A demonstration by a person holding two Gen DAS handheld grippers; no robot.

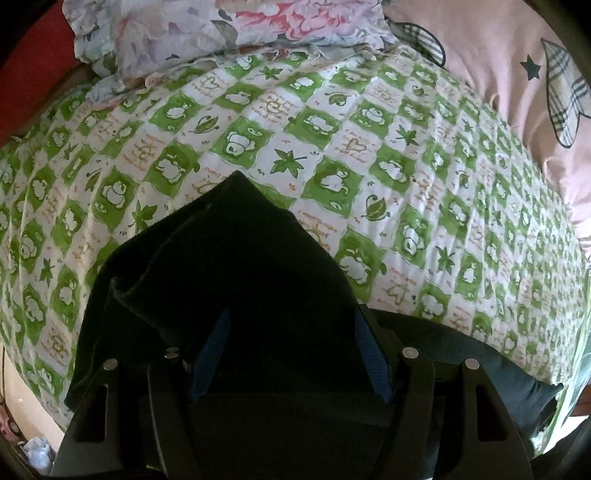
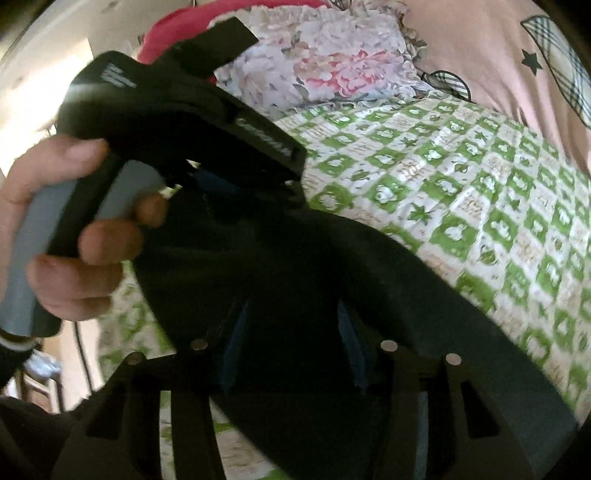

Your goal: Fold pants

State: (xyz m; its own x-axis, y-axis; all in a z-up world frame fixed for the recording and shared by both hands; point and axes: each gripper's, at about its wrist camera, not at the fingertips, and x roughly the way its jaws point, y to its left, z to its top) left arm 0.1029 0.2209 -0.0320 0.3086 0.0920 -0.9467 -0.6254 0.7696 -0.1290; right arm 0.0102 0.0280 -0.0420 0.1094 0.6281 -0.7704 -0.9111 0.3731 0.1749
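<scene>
The dark pants [image 1: 236,280] fill the lower middle of the left wrist view, draped over the left tongs [image 1: 291,350]; cloth lies between the blue finger pads [image 1: 214,343], though whether they pinch it I cannot tell. The fabric rises to a peaked fold at centre frame, with a second edge running to the lower right over the bedsheet [image 1: 406,166]. Above and to the right of that peak the green-and-white checked sheet lies bare, open room reaching to the upper edge. In the right wrist view the pants [image 2: 332,258] slant from centre to the lower right corner, covering the right tongs [image 2: 291,354]; the pads [image 2: 232,350] stand apart with dark cloth between them, grip uncertain. The person's hand [image 2: 74,236] at left frame grips the handle of the other gripper [image 2: 177,122], which sits close above the cloth. A floral pillow [image 1: 229,29] lies along the top of the bed, a pink quilt [image 1: 509,92] with plaid shapes at upper right. A red headboard [image 1: 26,74] shows at upper left.
</scene>
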